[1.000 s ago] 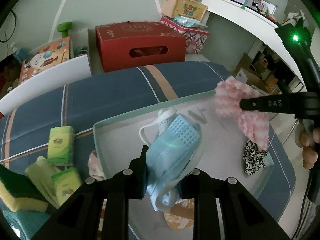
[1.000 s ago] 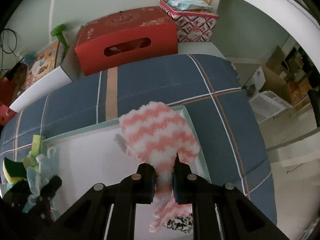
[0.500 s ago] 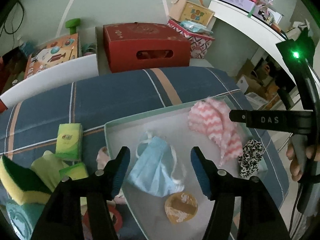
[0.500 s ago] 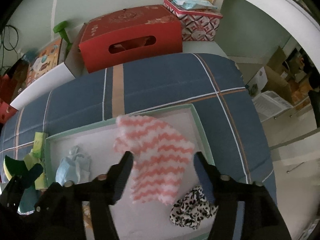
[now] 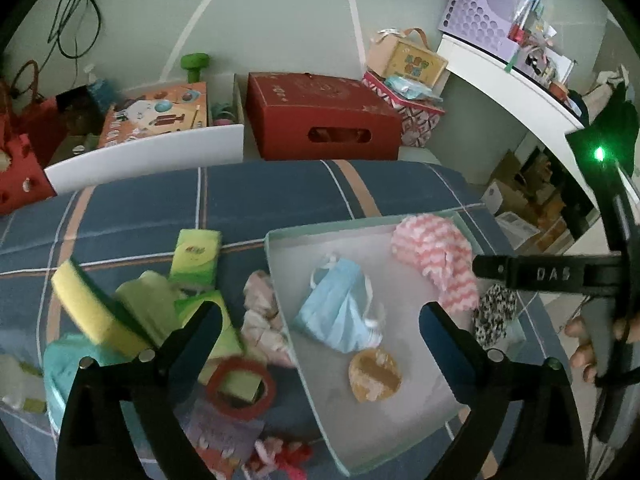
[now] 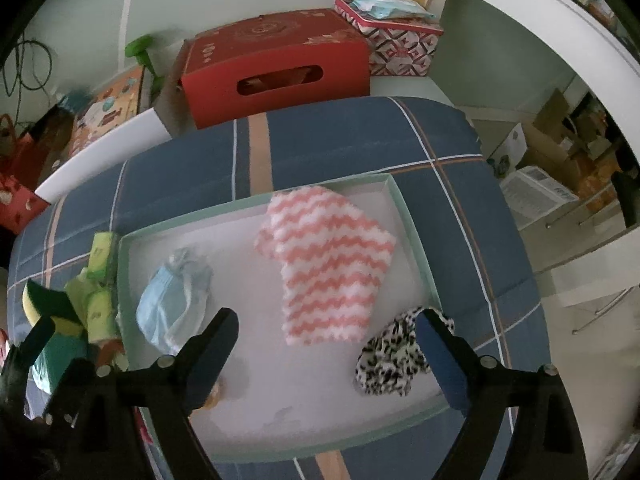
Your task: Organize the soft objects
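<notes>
Both claws have just been opening and now gape wide with nothing between them: the left gripper [image 5: 320,316] above the blue face mask [image 5: 340,312], the right gripper [image 6: 326,330] over the pink striped cloth [image 6: 328,264]. Both items lie inside the pale tray [image 6: 416,240]. Next, probably, the pile left of the tray (a yellow sponge [image 5: 88,312], maybe tissue packs): approach low, pinching one soft piece squarely.

Both wrist views look steeply down, sharing the tray [image 5: 276,264].
</notes>
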`<state>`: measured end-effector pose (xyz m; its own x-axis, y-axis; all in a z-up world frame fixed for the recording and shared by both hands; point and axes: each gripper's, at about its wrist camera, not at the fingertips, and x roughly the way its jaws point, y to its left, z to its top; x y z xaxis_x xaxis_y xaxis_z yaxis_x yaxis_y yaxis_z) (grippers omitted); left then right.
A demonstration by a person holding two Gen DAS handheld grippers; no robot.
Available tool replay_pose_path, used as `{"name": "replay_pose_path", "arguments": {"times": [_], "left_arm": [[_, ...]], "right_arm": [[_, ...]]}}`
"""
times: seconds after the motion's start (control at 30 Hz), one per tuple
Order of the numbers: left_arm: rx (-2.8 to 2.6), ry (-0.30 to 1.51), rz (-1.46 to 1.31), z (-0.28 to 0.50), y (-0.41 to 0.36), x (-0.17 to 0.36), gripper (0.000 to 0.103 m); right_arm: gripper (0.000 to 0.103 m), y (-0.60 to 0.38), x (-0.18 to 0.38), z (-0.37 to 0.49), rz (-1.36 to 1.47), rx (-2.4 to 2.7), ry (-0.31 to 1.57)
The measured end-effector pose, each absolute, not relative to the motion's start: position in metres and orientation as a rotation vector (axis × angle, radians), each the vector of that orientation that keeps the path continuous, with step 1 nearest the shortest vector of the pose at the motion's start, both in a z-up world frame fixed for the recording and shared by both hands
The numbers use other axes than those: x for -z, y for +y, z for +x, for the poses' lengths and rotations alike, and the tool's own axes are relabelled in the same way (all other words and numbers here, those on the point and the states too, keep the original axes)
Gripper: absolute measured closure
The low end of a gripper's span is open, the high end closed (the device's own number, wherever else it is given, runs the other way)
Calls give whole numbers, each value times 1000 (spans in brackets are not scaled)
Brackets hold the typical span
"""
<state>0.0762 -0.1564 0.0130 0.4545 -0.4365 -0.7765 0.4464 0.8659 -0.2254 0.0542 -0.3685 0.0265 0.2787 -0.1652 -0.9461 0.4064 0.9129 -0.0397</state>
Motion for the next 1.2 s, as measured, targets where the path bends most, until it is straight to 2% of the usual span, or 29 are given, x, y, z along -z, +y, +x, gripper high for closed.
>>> {"name": "replay_pose_path", "arguments": {"times": [0.47, 0.9, 1.2], "left_arm": [[456, 968, 141, 32, -100, -9, 3], [309, 1054, 69, 34, -25, 5, 3], [324, 1111, 34, 38, -20, 14, 3]], "right_arm": [[11, -299, -36, 17, 200, 261, 1249], [11, -231, -9, -26, 220, 165, 1227], [11, -222, 8, -36, 235, 197, 1226]]}}
